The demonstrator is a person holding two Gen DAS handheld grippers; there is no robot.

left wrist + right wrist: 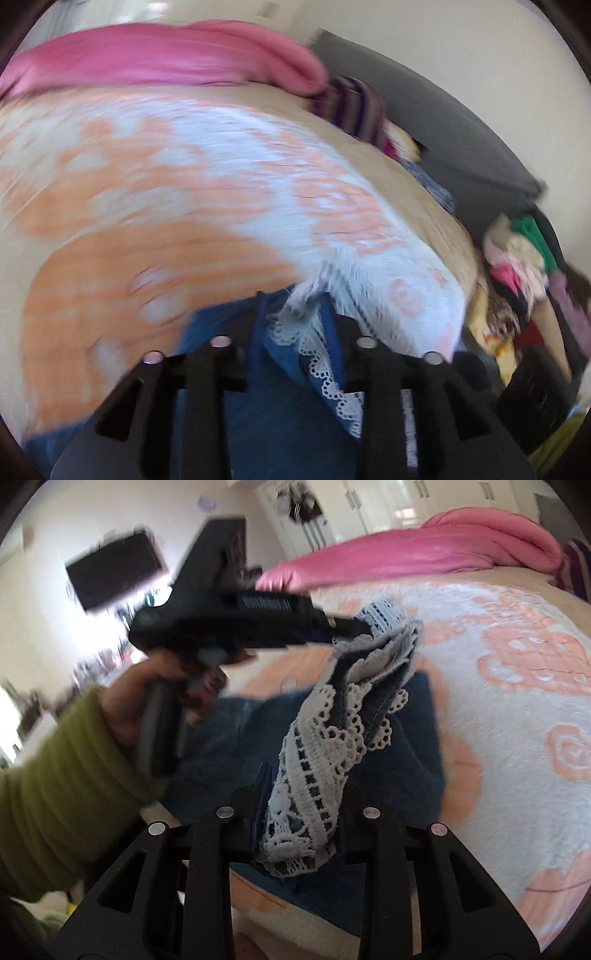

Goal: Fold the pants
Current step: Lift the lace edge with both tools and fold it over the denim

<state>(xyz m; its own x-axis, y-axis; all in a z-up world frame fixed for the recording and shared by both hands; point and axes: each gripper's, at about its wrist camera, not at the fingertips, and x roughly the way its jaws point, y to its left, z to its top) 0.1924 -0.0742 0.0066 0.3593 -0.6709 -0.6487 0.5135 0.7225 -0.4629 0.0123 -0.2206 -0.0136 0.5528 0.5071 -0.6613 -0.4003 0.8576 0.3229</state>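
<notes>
The pants are dark blue denim with white lace trim at the hem. They lie partly on the bed and partly lifted. My right gripper is shut on the lace hem close to the camera. My left gripper shows in the right wrist view, held by a hand in a green sleeve, and is shut on the other end of the hem. In the left wrist view, the left gripper pinches lace and denim between its fingers. That view is blurred.
The bed has a white and orange flowered blanket. A pink quilt lies along the far side, with a striped cloth beside it. A pile of mixed clothes sits off the bed's right edge. A dark screen hangs on the wall.
</notes>
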